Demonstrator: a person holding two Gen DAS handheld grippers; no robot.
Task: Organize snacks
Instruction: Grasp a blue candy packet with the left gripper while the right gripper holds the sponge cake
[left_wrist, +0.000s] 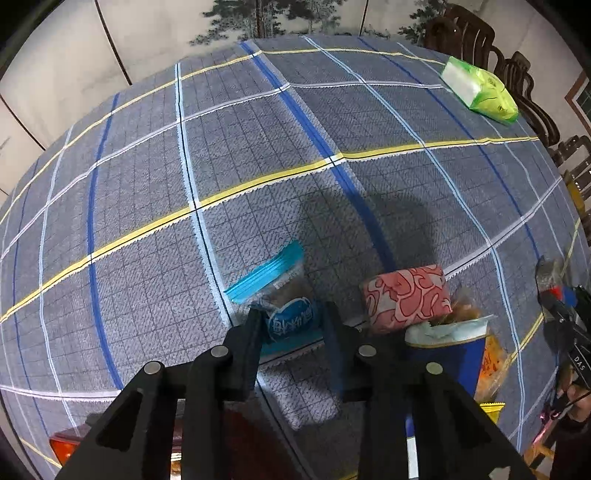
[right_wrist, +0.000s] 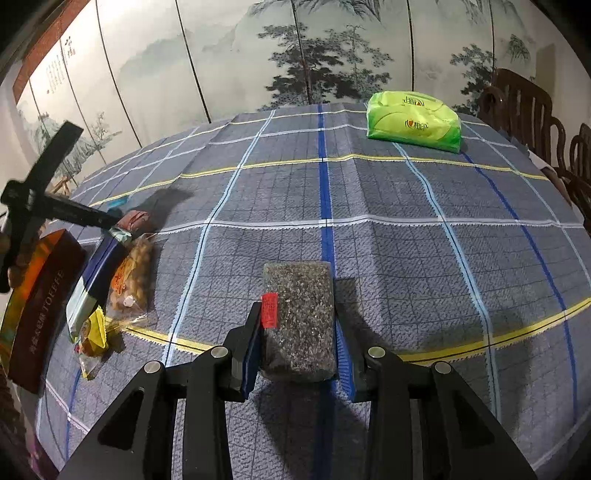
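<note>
My left gripper (left_wrist: 291, 310) points steeply down at the plaid tablecloth (left_wrist: 258, 147), and its fingers close on a small blue-and-clear snack packet (left_wrist: 280, 280) lying there. Right beside it sit a pink patterned packet (left_wrist: 406, 299), a blue tube with a pale lid (left_wrist: 447, 347) and an orange bag of nuts (left_wrist: 491, 365). My right gripper (right_wrist: 297, 310) is shut on a dark, speckled rectangular bar (right_wrist: 299, 317) with a red label, held low over the cloth. The right wrist view shows the left gripper (right_wrist: 110, 221) at the far left, by the snack pile.
A green tissue pack (right_wrist: 413, 120) lies at the far right of the table. A dark red toffee box (right_wrist: 40, 306) lies at the near left edge beside a yellow-wrapped snack (right_wrist: 94, 332). Wooden chairs (right_wrist: 524, 110) stand past the right side, with a painted screen behind.
</note>
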